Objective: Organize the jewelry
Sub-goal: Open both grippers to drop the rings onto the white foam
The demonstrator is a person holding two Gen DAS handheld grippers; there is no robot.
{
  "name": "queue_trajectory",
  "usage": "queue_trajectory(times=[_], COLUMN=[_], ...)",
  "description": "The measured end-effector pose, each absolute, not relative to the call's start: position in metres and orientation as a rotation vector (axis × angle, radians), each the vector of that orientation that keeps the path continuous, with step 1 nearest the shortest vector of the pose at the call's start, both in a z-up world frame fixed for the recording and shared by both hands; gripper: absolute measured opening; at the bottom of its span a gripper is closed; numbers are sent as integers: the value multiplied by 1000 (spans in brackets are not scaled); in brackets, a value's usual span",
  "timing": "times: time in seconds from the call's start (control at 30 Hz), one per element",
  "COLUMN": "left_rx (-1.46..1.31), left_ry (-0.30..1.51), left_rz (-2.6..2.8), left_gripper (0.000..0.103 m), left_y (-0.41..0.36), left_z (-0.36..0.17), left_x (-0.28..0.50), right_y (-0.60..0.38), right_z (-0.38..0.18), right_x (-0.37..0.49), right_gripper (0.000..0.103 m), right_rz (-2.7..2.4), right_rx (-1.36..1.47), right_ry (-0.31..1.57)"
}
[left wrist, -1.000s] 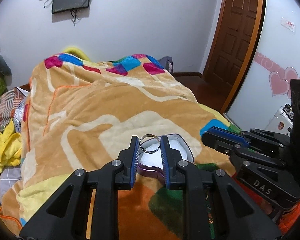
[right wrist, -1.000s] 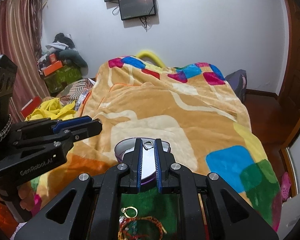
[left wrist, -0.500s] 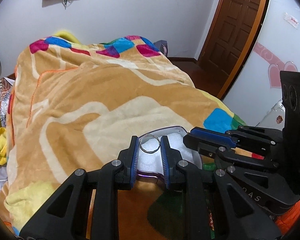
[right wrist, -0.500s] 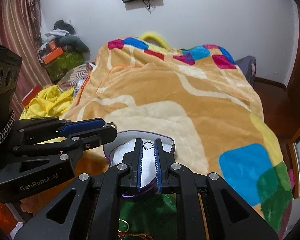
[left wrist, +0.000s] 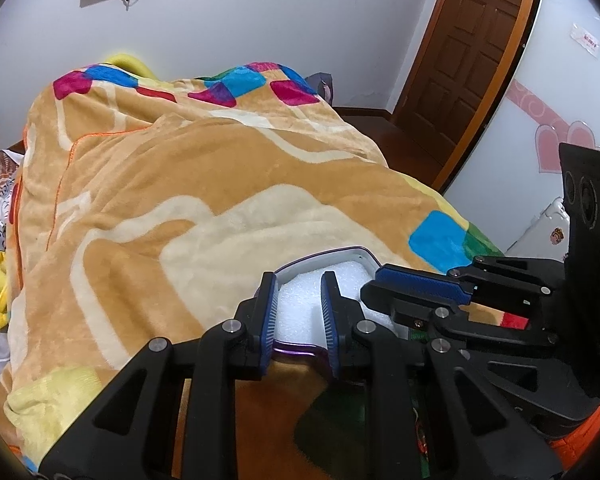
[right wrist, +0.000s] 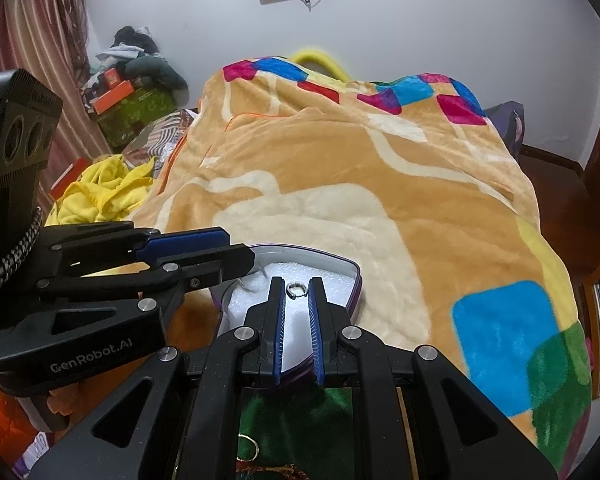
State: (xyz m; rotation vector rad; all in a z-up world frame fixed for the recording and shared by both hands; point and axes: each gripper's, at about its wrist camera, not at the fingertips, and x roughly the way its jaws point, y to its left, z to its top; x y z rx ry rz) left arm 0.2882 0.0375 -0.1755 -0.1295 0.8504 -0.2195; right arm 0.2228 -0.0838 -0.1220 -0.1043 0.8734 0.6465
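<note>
A purple-rimmed jewelry box [left wrist: 356, 254] lined with white foam lies on the blanket; it also shows in the right wrist view [right wrist: 340, 264]. My left gripper [left wrist: 299, 284] is open and empty over the foam. A thin silver ring [right wrist: 252, 284] lies on the foam under its fingertips. My right gripper [right wrist: 296, 288] is shut on a small silver ring [right wrist: 296, 290] and holds it just above the foam. The right gripper [left wrist: 384, 280] reaches in from the right in the left wrist view.
An orange patterned blanket [left wrist: 180, 168] covers the bed. A gold ring [right wrist: 250, 446] and red-gold bangles [right wrist: 276, 472] lie on a green patch below my right gripper. Yellow cloth [right wrist: 100, 196] and boxes are at the left. A wooden door [left wrist: 472, 48] stands far right.
My left gripper has opened and let go of the thin silver ring, which now lies on the foam. Both grippers moved closer over the box.
</note>
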Motion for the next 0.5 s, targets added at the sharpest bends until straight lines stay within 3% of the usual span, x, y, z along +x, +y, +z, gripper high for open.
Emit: queue_trajectory(times=[0.3,0.5], left_rx=[-113,-94], left_ry=[798,757], left_rz=[-179,-153], left_gripper=[21,21], left_y=[45,44], left_z=[-154,-136], left_x=[269,248], right_y=[-85,-89], right_z=[-112,-96], right_x=[215,203], right_gripper=[24,25], right_rz=[630,615], right_rx=[-115,-118], right_ry=[846,804])
